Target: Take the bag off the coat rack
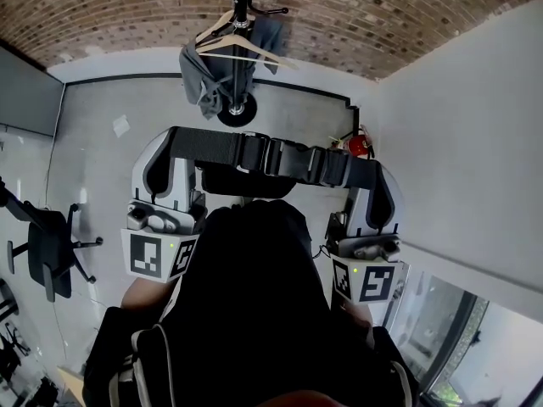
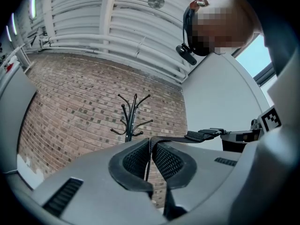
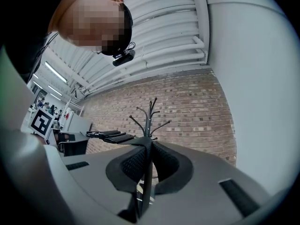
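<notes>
A black bag hangs from its wide black strap, clear of the coat rack and close in front of me. My left gripper is shut on the strap's left end. My right gripper is shut on its right end, so the buckle part is stretched between them. In the left gripper view the strap leaves the closed left gripper rightward, with the rack beyond. In the right gripper view the strap runs left from the right gripper, and the rack stands behind.
On the rack hang a grey garment and pale hangers, against a brick wall. A white wall closes the right side. A red object lies by it. An office chair stands at the left.
</notes>
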Motion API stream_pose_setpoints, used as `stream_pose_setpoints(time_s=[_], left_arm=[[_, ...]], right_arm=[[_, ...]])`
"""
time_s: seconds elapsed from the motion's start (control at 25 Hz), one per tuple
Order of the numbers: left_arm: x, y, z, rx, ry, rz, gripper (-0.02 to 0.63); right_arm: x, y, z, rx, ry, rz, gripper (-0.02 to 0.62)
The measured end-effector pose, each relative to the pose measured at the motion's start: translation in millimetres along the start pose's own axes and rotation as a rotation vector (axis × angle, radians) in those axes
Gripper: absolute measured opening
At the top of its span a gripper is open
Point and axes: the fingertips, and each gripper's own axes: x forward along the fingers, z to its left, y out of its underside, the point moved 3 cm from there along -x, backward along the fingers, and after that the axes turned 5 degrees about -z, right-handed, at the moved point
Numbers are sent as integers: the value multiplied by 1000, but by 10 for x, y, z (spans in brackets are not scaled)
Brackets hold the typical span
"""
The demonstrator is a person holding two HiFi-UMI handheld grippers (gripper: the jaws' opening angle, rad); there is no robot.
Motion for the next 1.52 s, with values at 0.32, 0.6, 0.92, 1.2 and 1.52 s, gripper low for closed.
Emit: stream_pose_setpoints(time_s=[0.32, 0.6, 0.92, 1.2, 1.52], left_arm=[[-63, 63, -72, -56, -16, 41, 25], [-135, -9, -127, -32, -15, 48, 25], [-190, -84, -97, 15, -42, 19, 25], [-205, 17, 40, -7, -75, 55, 25], [-200, -44, 173, 6, -92, 36, 25]], right_arm=[[-60, 27, -29, 27, 54, 7, 23], [-151, 89, -19, 25, 68, 41, 23], [-209, 199, 84, 38, 42, 67, 22], [-95, 261, 158, 22, 26, 72, 21], [48, 303, 244, 43, -2, 54, 21]])
